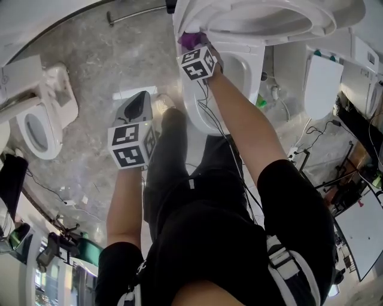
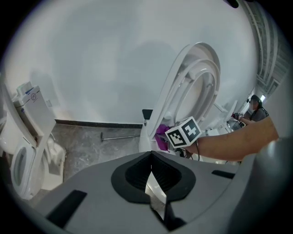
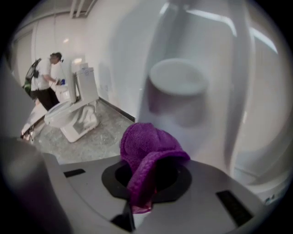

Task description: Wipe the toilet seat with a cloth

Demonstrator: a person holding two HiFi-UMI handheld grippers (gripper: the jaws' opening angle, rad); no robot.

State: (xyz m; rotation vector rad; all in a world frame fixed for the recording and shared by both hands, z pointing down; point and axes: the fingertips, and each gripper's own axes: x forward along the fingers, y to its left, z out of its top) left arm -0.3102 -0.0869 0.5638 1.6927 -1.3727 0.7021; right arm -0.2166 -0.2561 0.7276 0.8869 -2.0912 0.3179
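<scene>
In the head view, we see a floor (image 1: 102, 66) of grey marbled stone with several white toilets on it. The near toilet (image 1: 239, 72) has its toilet seat (image 1: 269, 18) raised upright. The right tool (image 1: 194, 43) is at the left edge of that seat and is closed on a purple cloth (image 1: 190, 39). We cannot tell if the cloth touches the seat. The left tool (image 1: 142, 98) hangs over the floor, to the left of the bowl and well apart from the seat. A second toilet (image 1: 39, 119) stands at the far left and a third toilet (image 1: 323, 83) at the right, and thin cables (image 1: 215, 128) hang near the right arm.

In the left gripper view, the jaws of this tool are pressed together with nothing between them. Beyond them is a plain white wall (image 2: 114, 59), and a metal bar (image 2: 120, 136) lies on the floor at its foot.

In the right gripper view, the cloth is pinched between the jaws and bulges above them, and the white seat is blurred just behind it. At the far left a person (image 3: 46, 77) stands beside another toilet.
</scene>
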